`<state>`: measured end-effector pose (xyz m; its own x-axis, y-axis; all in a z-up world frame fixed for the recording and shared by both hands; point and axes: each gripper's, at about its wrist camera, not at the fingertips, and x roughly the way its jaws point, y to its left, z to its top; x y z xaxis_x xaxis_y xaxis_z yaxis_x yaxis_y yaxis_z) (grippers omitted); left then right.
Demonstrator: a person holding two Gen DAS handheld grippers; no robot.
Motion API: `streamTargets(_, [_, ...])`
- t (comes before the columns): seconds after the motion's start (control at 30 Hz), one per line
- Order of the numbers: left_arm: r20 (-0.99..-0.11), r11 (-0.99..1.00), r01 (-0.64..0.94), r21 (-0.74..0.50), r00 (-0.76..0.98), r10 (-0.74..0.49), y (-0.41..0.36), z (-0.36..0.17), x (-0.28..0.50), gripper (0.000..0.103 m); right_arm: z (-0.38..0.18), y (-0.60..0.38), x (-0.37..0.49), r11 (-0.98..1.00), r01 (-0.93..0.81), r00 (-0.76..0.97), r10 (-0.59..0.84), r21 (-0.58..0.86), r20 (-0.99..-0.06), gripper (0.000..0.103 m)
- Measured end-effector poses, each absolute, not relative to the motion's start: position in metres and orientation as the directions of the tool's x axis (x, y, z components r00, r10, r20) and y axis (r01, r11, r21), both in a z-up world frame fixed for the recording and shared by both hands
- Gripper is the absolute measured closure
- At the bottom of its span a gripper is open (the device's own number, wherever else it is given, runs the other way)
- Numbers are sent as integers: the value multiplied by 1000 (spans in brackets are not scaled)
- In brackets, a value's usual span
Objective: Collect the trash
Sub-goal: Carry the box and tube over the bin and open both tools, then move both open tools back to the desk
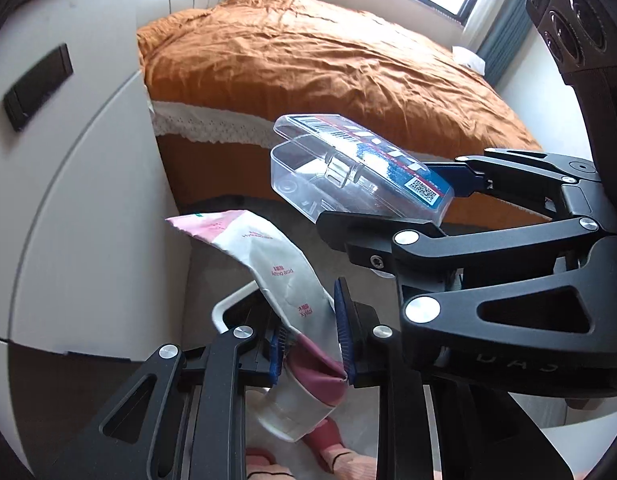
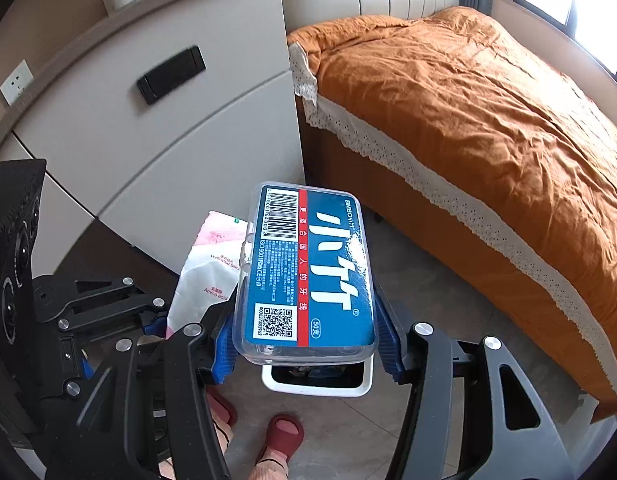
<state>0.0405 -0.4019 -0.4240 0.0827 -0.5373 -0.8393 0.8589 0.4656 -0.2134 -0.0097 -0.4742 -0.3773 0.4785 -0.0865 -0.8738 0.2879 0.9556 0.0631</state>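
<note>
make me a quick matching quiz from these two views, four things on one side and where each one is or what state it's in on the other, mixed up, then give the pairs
Things:
1. clear plastic box
2. toothpaste tube
3. white bin
4. orange bedspread

Places or states:
A. on the floor, right under the box
B. spread rumpled over the bed
C. clamped in the right gripper, blue label up
D. pinched in the left gripper, bent

Pairs: 1-C, 2-D, 3-A, 4-B
</note>
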Motion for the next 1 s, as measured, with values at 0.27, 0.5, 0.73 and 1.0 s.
streamTargets(0.27, [-866, 508, 838, -198, 93, -491, -401, -473, 48, 8, -433, -481, -19, 947, 322, 405, -124, 14, -906, 5])
streamTargets(0.5, [-860, 531, 823, -202, 110, -499, -394, -454, 49, 6, -419, -476, -22, 944, 331, 413, -135, 11, -901, 5])
streamTargets(0.73, [-837, 558, 807, -192, 162, -522, -380, -411, 53, 6, -381, -473, -14, 946, 323, 461, -149, 9, -875, 5])
streamTargets(1.0, [-802, 620, 776, -115, 296, -519, -352, -330, 55, 5, -307, -459, -6, 957, 290, 554, -158, 12, -817, 5])
